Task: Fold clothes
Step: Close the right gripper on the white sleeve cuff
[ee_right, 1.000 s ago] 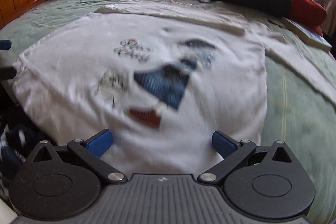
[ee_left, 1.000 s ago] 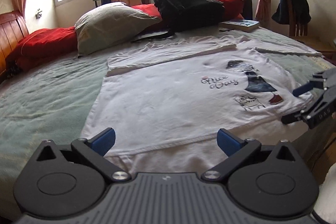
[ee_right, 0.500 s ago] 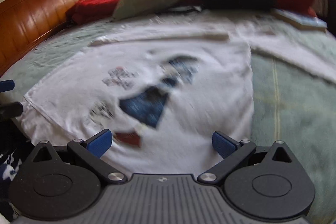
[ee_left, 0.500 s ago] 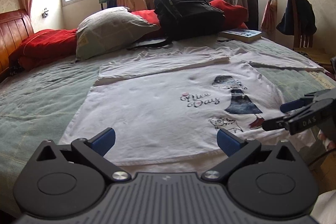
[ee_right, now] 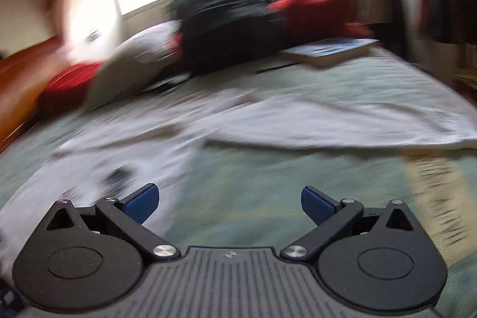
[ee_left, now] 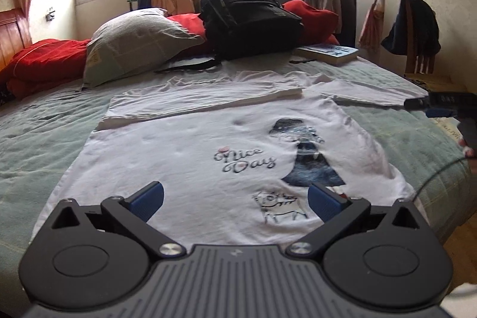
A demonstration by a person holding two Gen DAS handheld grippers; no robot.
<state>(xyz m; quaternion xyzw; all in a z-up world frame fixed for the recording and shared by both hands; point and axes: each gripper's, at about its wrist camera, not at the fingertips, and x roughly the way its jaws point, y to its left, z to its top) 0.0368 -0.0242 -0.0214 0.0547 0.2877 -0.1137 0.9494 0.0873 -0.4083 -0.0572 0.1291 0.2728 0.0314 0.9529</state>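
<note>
Shirt [ee_left: 190, 157] spread flat on bed [ee_left: 44, 124], print up, far edge folded over. Left tongs [ee_left: 235, 198] wide apart, gripping nothing, poised above near hem. Right tongs [ee_right: 230, 204] also spread wide and bare, over green bedding just right of shirt body, loose sleeve [ee_right: 342, 124] ahead; view blurred. Backpack [ee_left: 247, 20] and pillow [ee_left: 134, 46] beyond.

The big green bed [ee_left: 44, 121] holds a white shirt [ee_left: 184, 157] (near), with a pillow [ee_left: 134, 43], black backpack [ee_left: 247, 20] and book [ee_left: 328, 52] far back.
</note>
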